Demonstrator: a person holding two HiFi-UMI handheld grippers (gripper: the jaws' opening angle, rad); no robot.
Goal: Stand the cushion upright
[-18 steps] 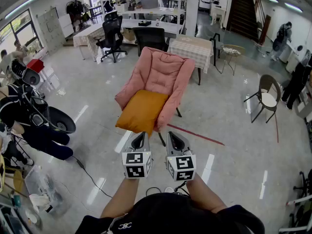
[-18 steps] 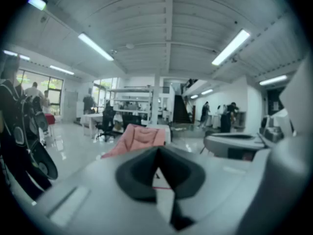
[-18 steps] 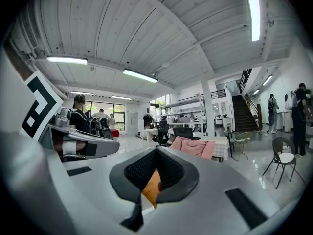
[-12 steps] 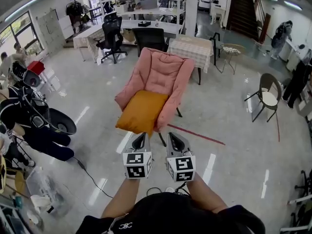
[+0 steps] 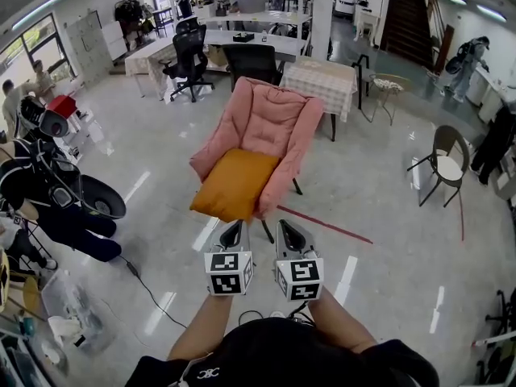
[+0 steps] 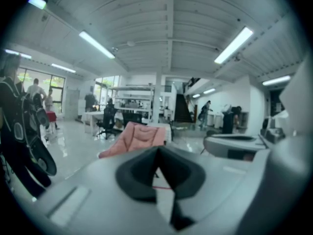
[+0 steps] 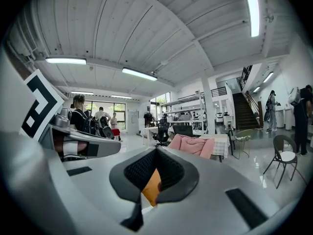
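Note:
An orange cushion (image 5: 234,185) lies flat on the seat of a pink padded chair (image 5: 270,119), with its front corner hanging over the seat edge. Both grippers hover side by side over the floor, a short way in front of the chair and clear of the cushion. My left gripper (image 5: 230,230) is shut with nothing in it, and so is my right gripper (image 5: 289,230). In the left gripper view the shut jaw tips (image 6: 157,152) point at the pink chair (image 6: 139,135). The right gripper view shows its tips (image 7: 156,153) closed, with the cushion (image 7: 152,187) far beyond them.
A person with dark gear (image 5: 48,192) stands at the left, and a cable (image 5: 149,293) trails over the floor. A checked-cloth table (image 5: 322,79) and black office chairs (image 5: 187,55) stand behind the pink chair. A wire chair (image 5: 439,156) is at the right. A red floor line (image 5: 322,222) runs beside the chair.

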